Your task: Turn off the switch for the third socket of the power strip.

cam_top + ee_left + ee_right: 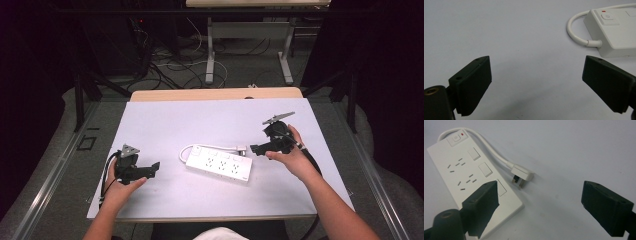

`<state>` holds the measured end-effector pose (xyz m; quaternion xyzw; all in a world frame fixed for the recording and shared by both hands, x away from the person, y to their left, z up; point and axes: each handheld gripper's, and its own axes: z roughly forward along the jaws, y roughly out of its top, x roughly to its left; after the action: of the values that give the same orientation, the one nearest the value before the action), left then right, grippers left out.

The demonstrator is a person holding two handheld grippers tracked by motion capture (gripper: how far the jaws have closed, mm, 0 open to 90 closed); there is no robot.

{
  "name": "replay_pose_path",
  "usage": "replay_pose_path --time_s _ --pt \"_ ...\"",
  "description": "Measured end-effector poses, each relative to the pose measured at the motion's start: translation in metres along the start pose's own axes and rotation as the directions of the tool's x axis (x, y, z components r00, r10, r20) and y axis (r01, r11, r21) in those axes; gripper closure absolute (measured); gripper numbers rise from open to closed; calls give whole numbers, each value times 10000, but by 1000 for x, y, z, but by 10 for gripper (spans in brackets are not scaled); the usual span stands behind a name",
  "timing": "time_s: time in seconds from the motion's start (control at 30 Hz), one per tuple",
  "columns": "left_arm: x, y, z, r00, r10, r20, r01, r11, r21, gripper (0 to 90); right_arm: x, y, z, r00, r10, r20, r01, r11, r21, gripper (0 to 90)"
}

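Note:
A white power strip lies in the middle of the white table top, its short cord looping round to a plug just behind it. My left gripper rests low on the table to the strip's left, open and empty, pointing at the strip. My right gripper hovers at the strip's right end, close to the plug, also open and empty. In the left gripper view the strip's switch end and cord loop lie ahead to the right. The right gripper view shows the strip under the left jaw and the plug between the jaws.
The table's wooden far edge shows beyond the white sheet. Past it, on the floor, are tangled cables and the metal legs of another desk. Dark curtains flank both sides.

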<state>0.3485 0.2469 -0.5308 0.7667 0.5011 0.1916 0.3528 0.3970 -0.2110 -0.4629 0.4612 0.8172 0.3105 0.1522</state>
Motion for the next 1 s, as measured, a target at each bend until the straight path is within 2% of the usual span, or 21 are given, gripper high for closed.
replay_pose_path --time_s 0.13,0.37,0.7,1.0 --pt "0 0 0 10000 43 -31 -43 10000 -4 85 -5 -3 -4 10000 62 55 -61 10000 -43 76" --pt "0 0 0 9999 -115 -47 115 9998 -131 85 -14 -14 -11 9998 77 174 -75 9999 -135 23" --pt "2 0 -1 9999 46 -127 -46 10000 -30 85 -32 -33 -18 9956 605 716 -573 9973 -448 0" --pt "2 -1 0 9999 -83 -151 81 9999 -129 85 -50 -53 -23 9862 1307 1011 -1248 9902 -630 0"
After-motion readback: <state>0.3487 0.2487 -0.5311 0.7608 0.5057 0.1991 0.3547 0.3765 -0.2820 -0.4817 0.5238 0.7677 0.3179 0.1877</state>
